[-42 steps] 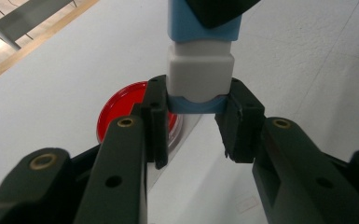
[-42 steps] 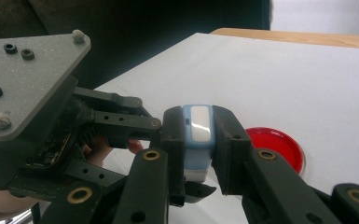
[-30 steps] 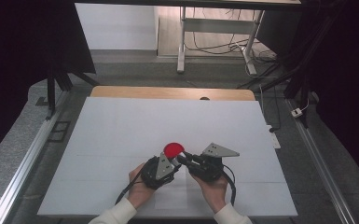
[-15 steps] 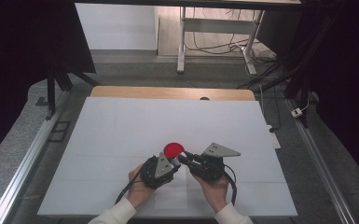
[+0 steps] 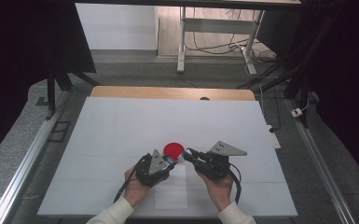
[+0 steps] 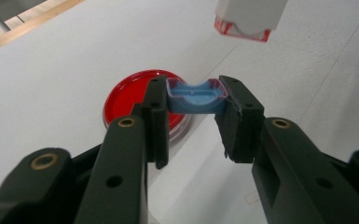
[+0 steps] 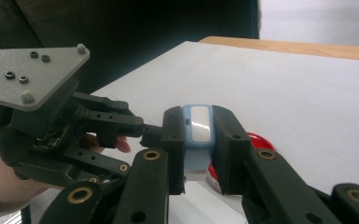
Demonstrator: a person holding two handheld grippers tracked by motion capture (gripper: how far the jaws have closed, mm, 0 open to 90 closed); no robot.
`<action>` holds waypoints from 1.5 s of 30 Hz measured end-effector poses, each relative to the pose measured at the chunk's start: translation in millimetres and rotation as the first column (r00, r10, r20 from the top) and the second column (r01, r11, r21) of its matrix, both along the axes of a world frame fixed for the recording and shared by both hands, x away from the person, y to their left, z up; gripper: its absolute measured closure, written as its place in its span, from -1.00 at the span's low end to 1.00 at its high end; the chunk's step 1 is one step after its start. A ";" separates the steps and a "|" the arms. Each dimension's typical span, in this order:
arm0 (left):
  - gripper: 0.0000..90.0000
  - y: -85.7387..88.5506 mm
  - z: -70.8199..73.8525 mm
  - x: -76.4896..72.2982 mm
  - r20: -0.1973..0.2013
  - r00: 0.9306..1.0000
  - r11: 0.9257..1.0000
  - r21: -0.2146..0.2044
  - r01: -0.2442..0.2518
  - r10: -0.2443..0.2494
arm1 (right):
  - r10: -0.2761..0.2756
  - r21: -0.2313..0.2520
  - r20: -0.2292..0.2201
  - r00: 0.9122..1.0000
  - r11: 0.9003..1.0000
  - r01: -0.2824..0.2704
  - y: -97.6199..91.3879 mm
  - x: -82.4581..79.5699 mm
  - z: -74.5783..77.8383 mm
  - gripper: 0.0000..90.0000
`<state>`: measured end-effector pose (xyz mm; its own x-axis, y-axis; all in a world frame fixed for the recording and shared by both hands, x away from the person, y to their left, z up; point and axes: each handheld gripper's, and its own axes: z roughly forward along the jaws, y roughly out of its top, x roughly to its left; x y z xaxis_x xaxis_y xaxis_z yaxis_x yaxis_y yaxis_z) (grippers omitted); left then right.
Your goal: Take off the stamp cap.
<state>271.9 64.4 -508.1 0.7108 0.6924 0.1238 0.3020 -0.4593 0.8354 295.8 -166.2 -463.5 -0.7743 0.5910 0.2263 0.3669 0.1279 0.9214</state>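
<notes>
White sheeting covers the table (image 5: pixel 121 126), with a strip of bare wood along its far edge and dark curtains and cables beyond it. Near the front edge, the left gripper (image 5: pixel 168 162) and the right gripper (image 5: pixel 186 153) meet tip to tip, each held in one of the person's hands. Both are clamped on the same small blue box (image 6: pixel 196 95): in the left gripper view its jaws press on the two ends of the open blue piece, which is hollow inside; in the right gripper view the jaws squeeze the sides of the blue box (image 7: pixel 198 135), whose pale glossy face turns toward the camera. The box is held just above the table, between the two tools. Directly beyond the jaws, a round red lid (image 5: pixel 173 149) lies flat on the sheeting, close to the box; its raised rim shows in the left gripper view (image 6: pixel 130 98). Farther off in that view, a white block with a red-trimmed bottom (image 6: pixel 247 21) hangs at the top of the frame. White sleeves show at the bottom of the high view.
</notes>
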 end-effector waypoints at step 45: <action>0.45 115.3 5.1 -52.2 -0.080 0.992 0.992 -0.071 -0.102 0.097 | 0.021 -0.069 0.032 0.999 0.997 -0.019 -12.1 8.8 -8.0 0.66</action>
<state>219.7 179.7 -503.1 0.6433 0.7654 0.0169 0.4073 -0.3608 0.8390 304.6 -178.3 -471.6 -0.7925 0.5885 0.1598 0.3330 0.1980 0.9219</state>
